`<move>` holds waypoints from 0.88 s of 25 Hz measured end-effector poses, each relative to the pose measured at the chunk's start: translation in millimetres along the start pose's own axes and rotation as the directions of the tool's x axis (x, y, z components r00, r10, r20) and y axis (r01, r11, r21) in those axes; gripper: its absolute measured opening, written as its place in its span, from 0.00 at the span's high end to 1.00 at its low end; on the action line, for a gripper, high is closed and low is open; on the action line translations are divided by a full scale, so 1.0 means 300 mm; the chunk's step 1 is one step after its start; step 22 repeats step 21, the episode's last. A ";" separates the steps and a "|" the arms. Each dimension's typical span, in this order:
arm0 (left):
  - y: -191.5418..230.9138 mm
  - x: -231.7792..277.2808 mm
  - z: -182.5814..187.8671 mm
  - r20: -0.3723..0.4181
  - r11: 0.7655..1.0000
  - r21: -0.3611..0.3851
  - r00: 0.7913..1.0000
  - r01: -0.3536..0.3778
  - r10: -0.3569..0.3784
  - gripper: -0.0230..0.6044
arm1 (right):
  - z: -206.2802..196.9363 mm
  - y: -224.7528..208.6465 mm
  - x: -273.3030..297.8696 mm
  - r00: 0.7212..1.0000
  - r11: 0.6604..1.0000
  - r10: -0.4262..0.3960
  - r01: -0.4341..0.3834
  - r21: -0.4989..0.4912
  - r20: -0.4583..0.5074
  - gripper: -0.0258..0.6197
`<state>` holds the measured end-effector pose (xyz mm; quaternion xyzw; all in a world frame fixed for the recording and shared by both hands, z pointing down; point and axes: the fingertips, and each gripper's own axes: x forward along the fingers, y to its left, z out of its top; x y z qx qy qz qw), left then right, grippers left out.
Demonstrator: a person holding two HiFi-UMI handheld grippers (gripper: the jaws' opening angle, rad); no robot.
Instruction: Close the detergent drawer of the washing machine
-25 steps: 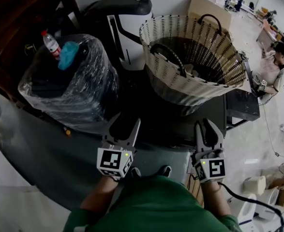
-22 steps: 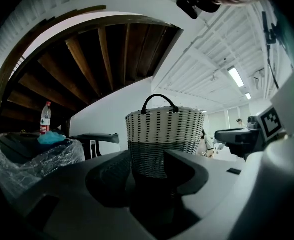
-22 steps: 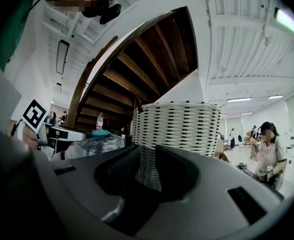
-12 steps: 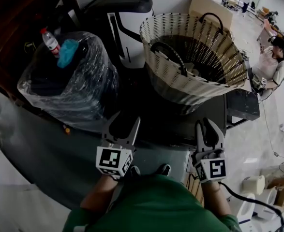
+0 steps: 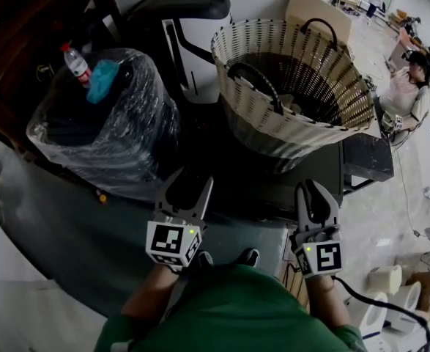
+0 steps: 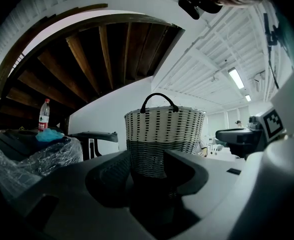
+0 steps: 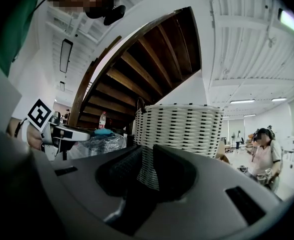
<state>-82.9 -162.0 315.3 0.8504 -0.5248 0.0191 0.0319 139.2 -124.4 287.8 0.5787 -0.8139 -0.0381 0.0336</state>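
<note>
The washing machine's dark top (image 5: pixel 236 185) lies in front of me in the head view, with a woven basket (image 5: pixel 291 86) on it. No detergent drawer shows in any view. My left gripper (image 5: pixel 189 185) is held level just short of the machine's near edge, open and empty. My right gripper (image 5: pixel 311 191) hangs level off the machine's front right; its jaws have just been closing, a narrow gap remains and nothing is between them. The left gripper view looks past its jaws (image 6: pixel 147 179) at the basket (image 6: pixel 164 134); the right gripper (image 7: pixel 145 176) also faces the basket (image 7: pixel 182 129).
A black bin wrapped in clear plastic (image 5: pixel 105 130) stands at the left, with a bottle (image 5: pixel 76 66) and a blue cloth (image 5: pixel 102 79) on top. A white-and-black machine (image 5: pixel 189 35) stands behind. A black stand (image 5: pixel 368 158) sits right of the basket. A seated person (image 5: pixel 405 86) is far right.
The right gripper's jaws stand a little closer together than before. Both hands keep their places. The seated person at far right has shifted slightly.
</note>
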 end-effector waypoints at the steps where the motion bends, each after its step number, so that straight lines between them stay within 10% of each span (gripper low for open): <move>1: 0.000 0.000 -0.003 -0.002 1.000 0.000 1.000 0.000 0.000 0.61 | 0.001 0.001 0.000 1.000 1.000 0.002 -0.002 -0.001 0.002 0.83; 22: -0.042 0.021 -0.030 -0.009 1.000 -0.008 1.000 -0.018 0.017 0.61 | -0.034 -0.057 -0.019 1.000 1.000 0.014 -0.014 0.011 -0.007 0.83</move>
